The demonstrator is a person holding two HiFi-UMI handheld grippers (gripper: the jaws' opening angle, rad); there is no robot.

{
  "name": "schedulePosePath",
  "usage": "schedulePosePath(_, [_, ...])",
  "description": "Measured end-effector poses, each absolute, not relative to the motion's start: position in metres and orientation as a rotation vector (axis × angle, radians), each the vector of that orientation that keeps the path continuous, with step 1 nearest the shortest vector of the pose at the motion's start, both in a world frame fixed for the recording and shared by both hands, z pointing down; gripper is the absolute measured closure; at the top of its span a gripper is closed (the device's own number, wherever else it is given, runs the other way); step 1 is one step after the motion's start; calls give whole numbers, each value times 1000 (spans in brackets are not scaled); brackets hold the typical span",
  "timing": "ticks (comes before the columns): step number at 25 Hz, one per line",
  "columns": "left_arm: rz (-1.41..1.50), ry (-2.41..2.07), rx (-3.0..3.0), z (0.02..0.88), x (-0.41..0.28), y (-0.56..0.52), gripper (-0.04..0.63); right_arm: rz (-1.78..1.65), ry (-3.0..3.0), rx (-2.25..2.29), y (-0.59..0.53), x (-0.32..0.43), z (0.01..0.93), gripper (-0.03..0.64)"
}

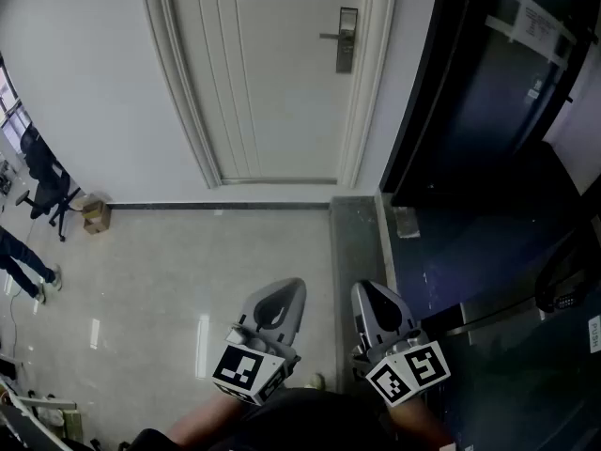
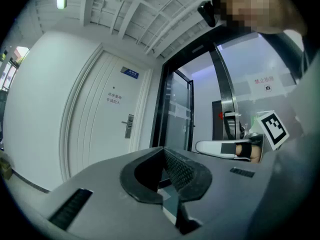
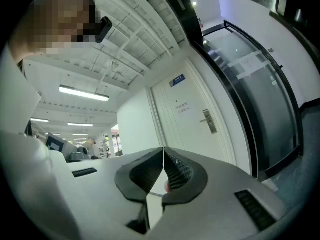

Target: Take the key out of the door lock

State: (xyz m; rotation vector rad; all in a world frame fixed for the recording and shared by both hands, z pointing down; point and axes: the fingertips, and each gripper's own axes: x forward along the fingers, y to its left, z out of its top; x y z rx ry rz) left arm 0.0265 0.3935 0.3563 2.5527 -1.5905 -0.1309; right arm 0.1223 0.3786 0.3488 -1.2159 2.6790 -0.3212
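Left gripper, right gripper side by side, held low, jaws together.

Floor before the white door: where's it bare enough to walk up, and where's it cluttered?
The pale tiled floor is bare from the white panelled door back toward you, bordered on the right by the dark glass partition. Clutter sits far left: a brown cardboard box against the wall and a black office chair beside it.
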Motion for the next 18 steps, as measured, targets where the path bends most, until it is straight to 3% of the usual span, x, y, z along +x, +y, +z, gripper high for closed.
schedulePosePath(18, [-145, -1550, 2600, 355, 42, 312, 589, -300, 2688, -1238, 301, 131, 356, 601])
